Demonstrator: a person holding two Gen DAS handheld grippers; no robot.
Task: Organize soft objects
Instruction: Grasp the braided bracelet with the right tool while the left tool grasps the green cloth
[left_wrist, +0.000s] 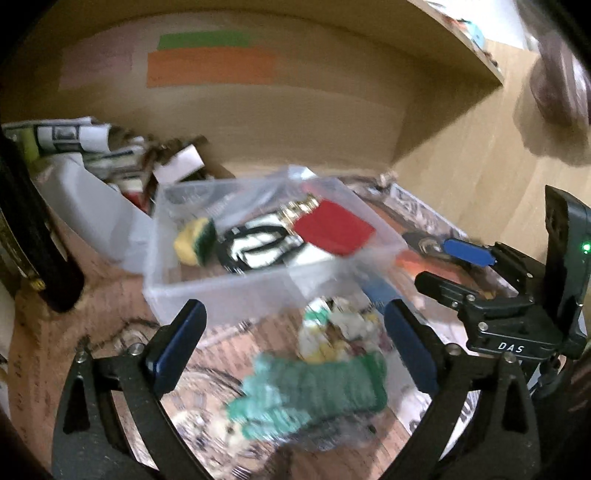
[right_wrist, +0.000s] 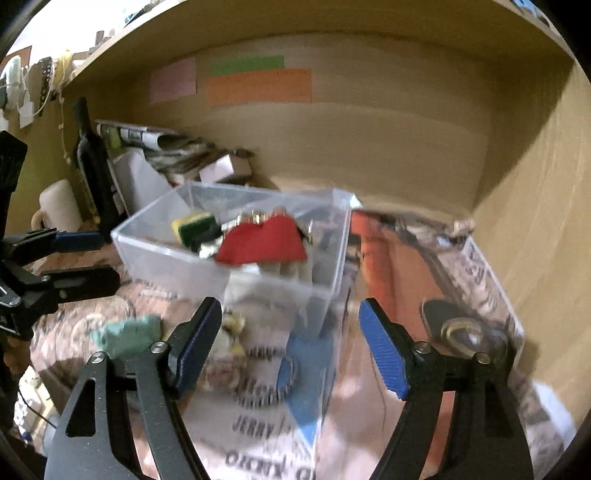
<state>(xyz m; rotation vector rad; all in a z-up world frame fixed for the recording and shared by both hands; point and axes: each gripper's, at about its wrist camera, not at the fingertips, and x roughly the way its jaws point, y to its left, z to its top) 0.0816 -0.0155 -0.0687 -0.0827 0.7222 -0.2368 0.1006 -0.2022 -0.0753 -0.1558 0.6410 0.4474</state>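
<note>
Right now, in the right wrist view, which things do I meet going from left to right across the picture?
White mug → dark bottle → yellow and green sponge → red cloth → right wall of the clear box → round metal piece on the shiny sheet.

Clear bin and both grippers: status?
Left gripper open, empty. Right gripper open, empty. Clear bin holds sponge and red cloth. Green knit piece outside the bin, between the left fingers, ungripped. Frames blurred.
</note>
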